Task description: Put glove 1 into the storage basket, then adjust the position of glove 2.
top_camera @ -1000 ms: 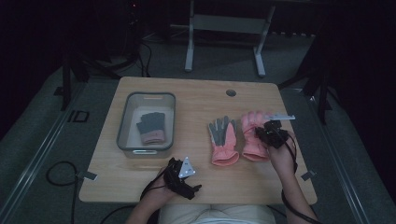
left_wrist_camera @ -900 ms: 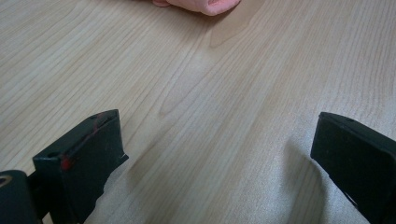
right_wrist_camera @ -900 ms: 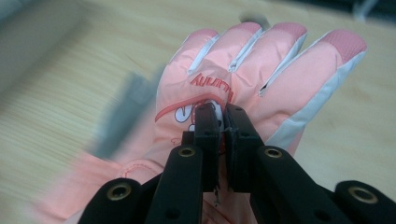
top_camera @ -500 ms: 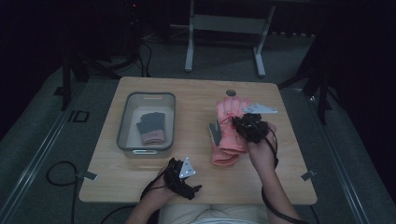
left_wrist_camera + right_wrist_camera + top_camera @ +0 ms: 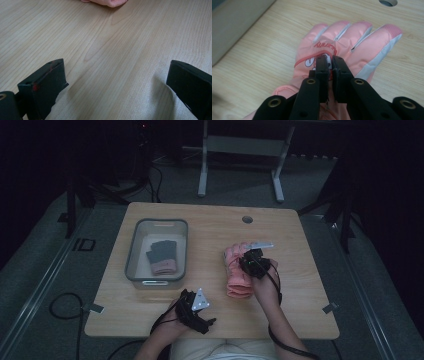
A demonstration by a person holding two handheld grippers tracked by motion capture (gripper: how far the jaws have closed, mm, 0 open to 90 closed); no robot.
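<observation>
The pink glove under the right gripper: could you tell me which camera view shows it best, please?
The right gripper view: the pink glove shows close up, with its print and fingers clear, pinched by the right gripper. The high view shows it small and dim; the left gripper view catches just an edge.

pink glove (image 5: 105, 2) cut off by top edge, lower glove (image 5: 239, 289) mostly covered, glove print (image 5: 322, 57) partly hidden

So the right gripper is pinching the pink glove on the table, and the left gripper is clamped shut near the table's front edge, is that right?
Not quite. The left gripper is open: the left gripper view shows its jaws spread wide over bare table. The rest holds: the right gripper is shut on the pink glove, which lies on the table.
</observation>
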